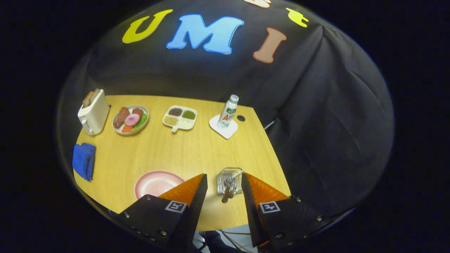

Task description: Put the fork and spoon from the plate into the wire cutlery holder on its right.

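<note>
Now the gripper (224,179) hangs above the table's near edge, fingers spread wide and holding nothing, with the holder (230,180) seen in the gap between them.

Cutlery stands in the holder, brown handles (227,194) leaning out toward the fingers; whether both fork and spoon are there I cannot tell. The pink plate (154,182) lies bare just left of the holder, partly behind the left finger (186,191). Beyond, along the far side of the table (168,147), sit a white toaster (93,111) with bread in it, a dish of toy food (130,119), a four-part tray (179,117) of grains, and a bottle (227,111) upright on a white coaster (225,130). A folded blue cloth (84,161) lies at the left edge, near the toaster.
</note>
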A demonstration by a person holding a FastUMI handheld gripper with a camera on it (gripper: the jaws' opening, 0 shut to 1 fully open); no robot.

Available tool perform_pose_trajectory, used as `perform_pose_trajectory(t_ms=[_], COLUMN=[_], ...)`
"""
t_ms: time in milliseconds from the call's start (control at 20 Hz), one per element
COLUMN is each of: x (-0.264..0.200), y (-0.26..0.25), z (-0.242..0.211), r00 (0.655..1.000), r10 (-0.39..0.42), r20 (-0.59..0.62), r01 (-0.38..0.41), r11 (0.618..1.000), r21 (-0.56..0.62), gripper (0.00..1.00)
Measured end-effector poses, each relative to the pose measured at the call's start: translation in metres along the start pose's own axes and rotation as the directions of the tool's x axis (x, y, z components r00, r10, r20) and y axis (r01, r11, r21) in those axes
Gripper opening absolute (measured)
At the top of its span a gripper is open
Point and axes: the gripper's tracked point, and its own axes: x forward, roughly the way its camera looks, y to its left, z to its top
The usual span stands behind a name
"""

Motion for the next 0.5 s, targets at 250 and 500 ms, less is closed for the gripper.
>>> perform_pose_trajectory(t_ms=[250,500], x=[-0.057,-0.108], y=[0.028,0.06], z=[0.077,0.119], r00=[0.938,0.855], r10=[0.049,0.089], r20=[0.342,0.512], r01=[-0.08,-0.175], r11=[0.994,0.977], r21=[0.077,0.122], gripper=[0.6,0.6])
